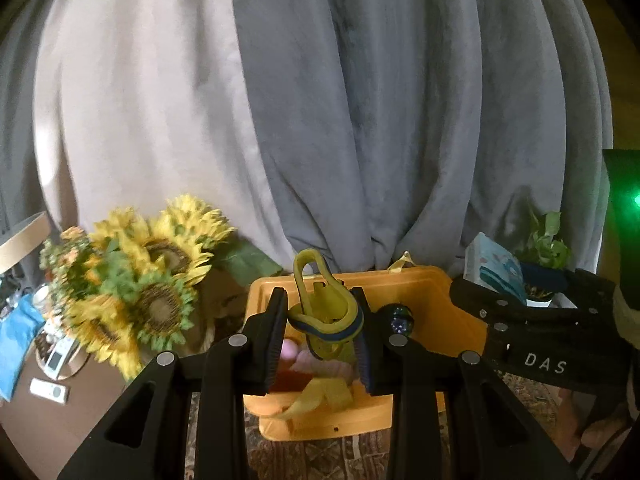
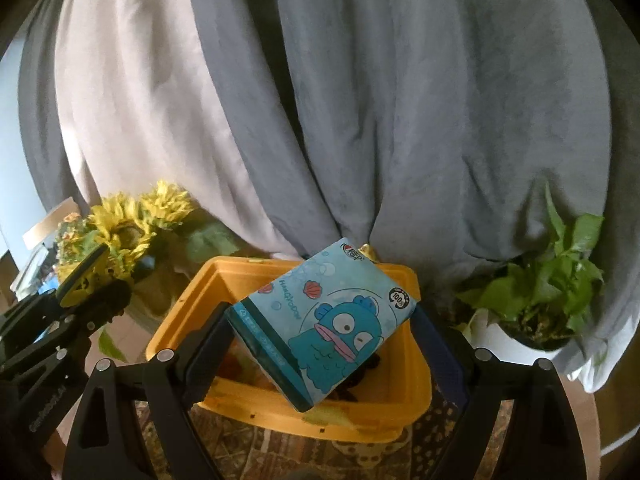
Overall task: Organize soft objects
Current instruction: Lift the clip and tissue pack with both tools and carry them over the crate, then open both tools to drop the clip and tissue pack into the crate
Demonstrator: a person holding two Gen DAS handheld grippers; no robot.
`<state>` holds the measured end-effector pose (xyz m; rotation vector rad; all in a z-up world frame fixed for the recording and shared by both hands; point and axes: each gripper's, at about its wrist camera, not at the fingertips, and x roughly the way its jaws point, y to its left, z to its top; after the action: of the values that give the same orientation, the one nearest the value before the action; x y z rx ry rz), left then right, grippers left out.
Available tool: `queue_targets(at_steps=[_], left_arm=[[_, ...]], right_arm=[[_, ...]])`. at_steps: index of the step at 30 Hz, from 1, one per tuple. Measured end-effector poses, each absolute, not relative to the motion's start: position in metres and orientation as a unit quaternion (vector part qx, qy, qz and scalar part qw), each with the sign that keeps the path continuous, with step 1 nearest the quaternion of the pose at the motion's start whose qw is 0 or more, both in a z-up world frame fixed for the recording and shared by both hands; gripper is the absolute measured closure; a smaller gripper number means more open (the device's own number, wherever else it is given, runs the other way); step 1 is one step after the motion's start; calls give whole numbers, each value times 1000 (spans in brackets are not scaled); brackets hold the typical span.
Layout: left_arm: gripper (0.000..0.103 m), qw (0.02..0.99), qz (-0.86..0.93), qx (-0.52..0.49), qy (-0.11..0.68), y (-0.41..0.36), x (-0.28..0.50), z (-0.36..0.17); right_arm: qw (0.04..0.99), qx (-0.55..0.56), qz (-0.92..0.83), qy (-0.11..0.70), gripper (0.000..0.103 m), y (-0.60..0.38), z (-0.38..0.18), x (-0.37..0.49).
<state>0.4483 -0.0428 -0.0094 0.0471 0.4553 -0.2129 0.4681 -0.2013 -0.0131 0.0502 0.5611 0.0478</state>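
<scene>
Item 1: your left gripper [image 1: 320,336], nearest the lens, was clamped narrowly on a yellow-and-blue soft loop toy [image 1: 324,312], held above the orange bin [image 1: 436,292].
Item 2: your right gripper [image 2: 320,336], jaws wide, gripped a blue tissue pack [image 2: 326,320] by its ends, tilted over that bin [image 2: 176,320].
Risk: the slanted pack could slip from the pads, or both items could collide at the bin mouth; the sunflowers [image 1: 152,276] to the left stood near.
</scene>
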Motion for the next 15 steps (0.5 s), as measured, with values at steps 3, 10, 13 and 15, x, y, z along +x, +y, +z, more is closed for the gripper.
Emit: queue_targets(at_steps=[3,10,13,15], left_arm=[[72,963,-115,31,241,-47,467,-11],[72,948,-129,53,286,-61,502,-21],[72,940,-128,57,312,-66,519,-26],[72,935,-126,61,327,-69,530,-31]], right_arm=[[953,35,33,300,14,-209,-15,487],[927,49,39,369,14,-222,-30,528],[916,44,34,397,14,-225,-39,542],[909,39,36,413,14,-225,-44,550]])
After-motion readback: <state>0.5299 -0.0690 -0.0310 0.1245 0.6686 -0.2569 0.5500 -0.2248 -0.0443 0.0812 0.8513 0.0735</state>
